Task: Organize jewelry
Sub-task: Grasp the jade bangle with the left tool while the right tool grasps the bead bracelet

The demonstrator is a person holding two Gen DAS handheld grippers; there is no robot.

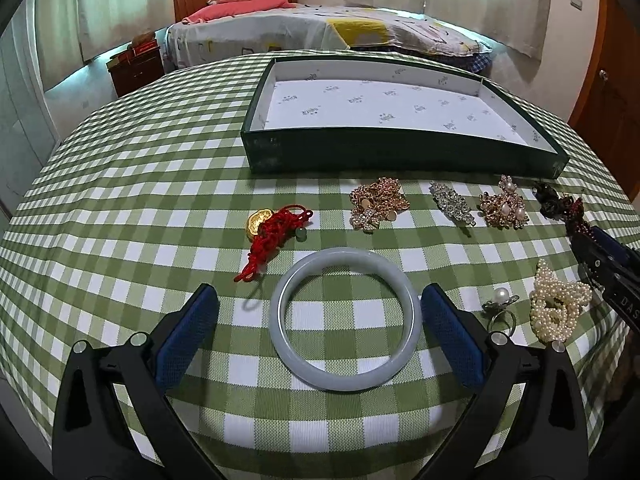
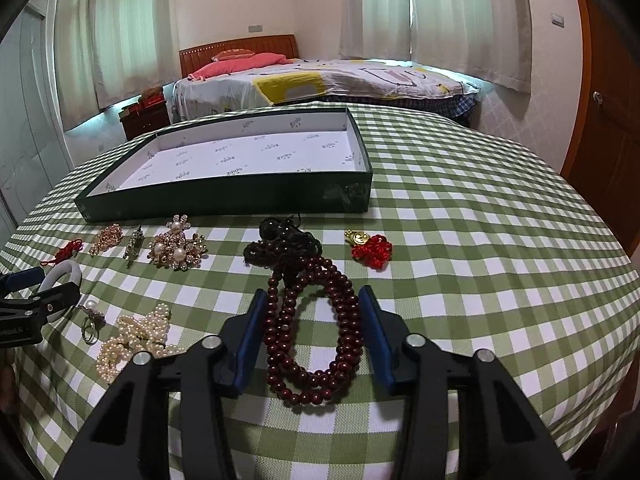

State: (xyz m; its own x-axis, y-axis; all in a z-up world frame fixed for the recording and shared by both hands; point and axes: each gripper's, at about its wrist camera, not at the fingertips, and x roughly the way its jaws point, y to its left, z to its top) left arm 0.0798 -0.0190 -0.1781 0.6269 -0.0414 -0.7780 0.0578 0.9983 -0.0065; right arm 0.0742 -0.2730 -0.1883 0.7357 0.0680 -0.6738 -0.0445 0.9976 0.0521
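Observation:
A pale jade bangle (image 1: 345, 320) lies flat on the checked cloth between the open fingers of my left gripper (image 1: 320, 304), which do not touch it. A dark red bead necklace (image 2: 312, 328) lies between the open fingers of my right gripper (image 2: 312, 300). A dark green tray (image 1: 400, 160) with a white lining stands empty at the back; it also shows in the right wrist view (image 2: 224, 200). In front of it lie a red knotted cord with a gold charm (image 1: 272, 228), a gold brooch (image 1: 378, 204), a silver brooch (image 1: 452, 202) and a pearl brooch (image 1: 504, 206).
A pearl ring (image 1: 500, 304) and a pearl strand (image 1: 556, 304) lie right of the bangle. A second red knot charm (image 2: 370, 246) lies right of the beads. The round table's edge (image 2: 580, 400) curves close on the right. A bed (image 2: 320, 80) stands behind.

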